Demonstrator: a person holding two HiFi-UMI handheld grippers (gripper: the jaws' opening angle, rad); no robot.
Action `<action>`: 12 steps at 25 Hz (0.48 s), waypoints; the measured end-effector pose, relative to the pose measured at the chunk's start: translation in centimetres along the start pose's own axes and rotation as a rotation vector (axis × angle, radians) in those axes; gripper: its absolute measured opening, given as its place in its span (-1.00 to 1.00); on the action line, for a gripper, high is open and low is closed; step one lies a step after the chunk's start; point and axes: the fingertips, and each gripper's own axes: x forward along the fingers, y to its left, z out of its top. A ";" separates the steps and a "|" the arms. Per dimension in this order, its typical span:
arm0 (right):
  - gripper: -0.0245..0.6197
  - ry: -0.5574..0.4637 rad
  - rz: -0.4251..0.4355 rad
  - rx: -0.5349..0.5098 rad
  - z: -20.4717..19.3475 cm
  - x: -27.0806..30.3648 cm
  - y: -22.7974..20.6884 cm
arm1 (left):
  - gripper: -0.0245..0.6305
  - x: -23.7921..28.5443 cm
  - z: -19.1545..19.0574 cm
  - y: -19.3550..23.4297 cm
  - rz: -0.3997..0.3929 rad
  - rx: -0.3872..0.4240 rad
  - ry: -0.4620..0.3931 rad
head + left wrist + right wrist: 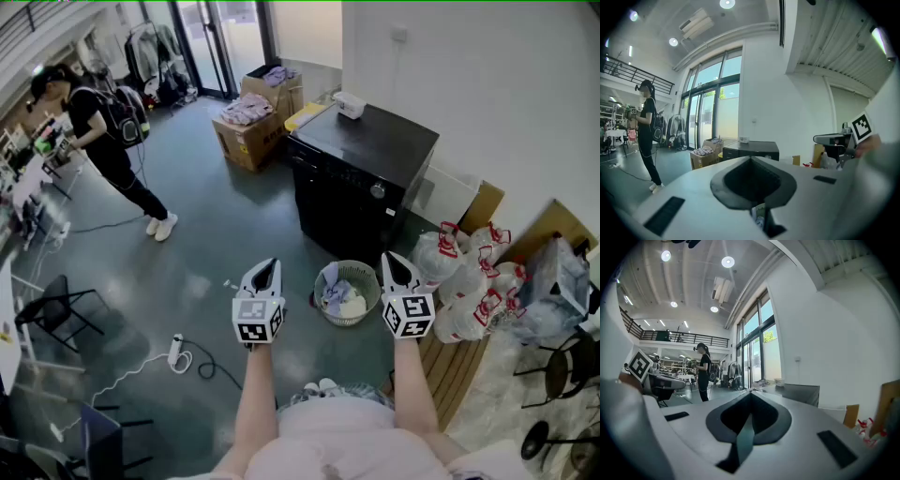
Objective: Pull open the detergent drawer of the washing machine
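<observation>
Two bare forearms rise from the bottom edge of the head view, side by side and well apart. The left forearm (pixel 255 403) carries the left gripper (pixel 268 266) at about 6 o'clock from the view's middle. The right forearm (pixel 413 394) carries the right gripper (pixel 393 257) at about 4 o'clock. Both grippers point toward 12 o'clock, with the left marker cube (pixel 258 320) and the right marker cube (pixel 408 316) facing the camera. In each gripper view the jaws are closed together, gripping nothing.
</observation>
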 end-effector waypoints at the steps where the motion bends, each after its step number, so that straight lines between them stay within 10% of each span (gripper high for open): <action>1: -0.88 0.001 -0.001 0.001 0.0 0.0 0.0 | -0.85 0.1 0.0 0.0 -0.001 0.000 0.002; 12: -0.88 0.002 0.007 0.002 0.0 -0.1 0.7 | -0.85 -0.4 -0.2 -0.2 -0.005 -0.002 0.003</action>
